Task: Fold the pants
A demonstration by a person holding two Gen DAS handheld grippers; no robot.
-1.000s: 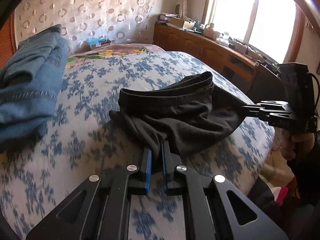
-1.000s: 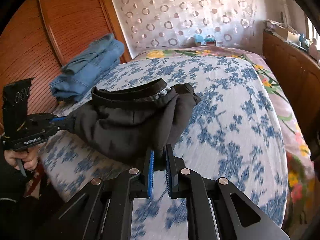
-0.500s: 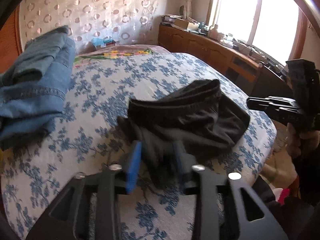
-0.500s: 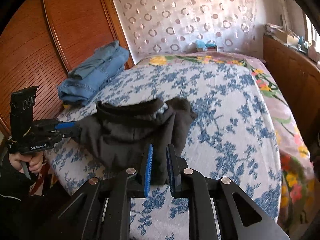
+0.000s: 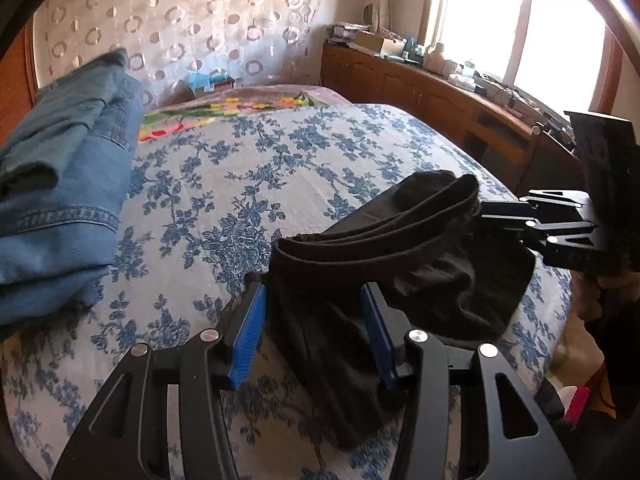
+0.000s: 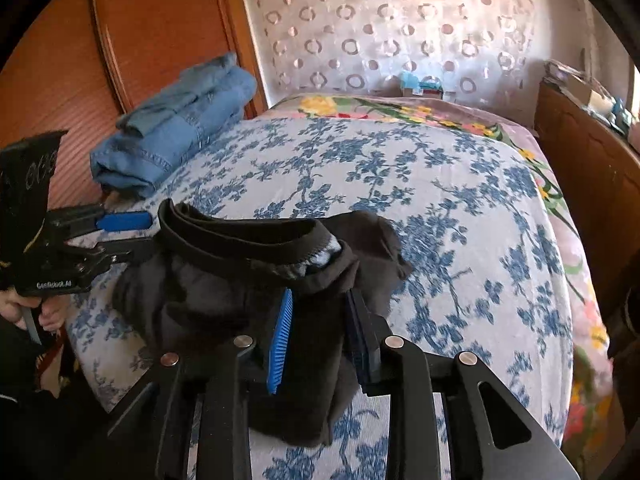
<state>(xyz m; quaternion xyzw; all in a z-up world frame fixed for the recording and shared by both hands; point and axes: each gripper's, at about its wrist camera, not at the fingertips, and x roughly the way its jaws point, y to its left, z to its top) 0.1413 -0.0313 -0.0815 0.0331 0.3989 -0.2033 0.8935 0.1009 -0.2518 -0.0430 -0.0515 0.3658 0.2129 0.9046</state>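
Now black pants (image 5: 400, 280) lie bunched on bedspread (image 5: 240, 184)

Both grippers, the left gripper (image 5: 316, 328) and right gripper (image 6: 318, 336), are built of black frames, studded with silver screws and fitted with blue pads (image 5: 249, 336).

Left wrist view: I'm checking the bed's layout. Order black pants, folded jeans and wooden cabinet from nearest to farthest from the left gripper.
1. Black pants, between the left gripper's jaws.
2. Folded jeans, left on the bed.
3. Wooden cabinet, beyond the bed, under the window.
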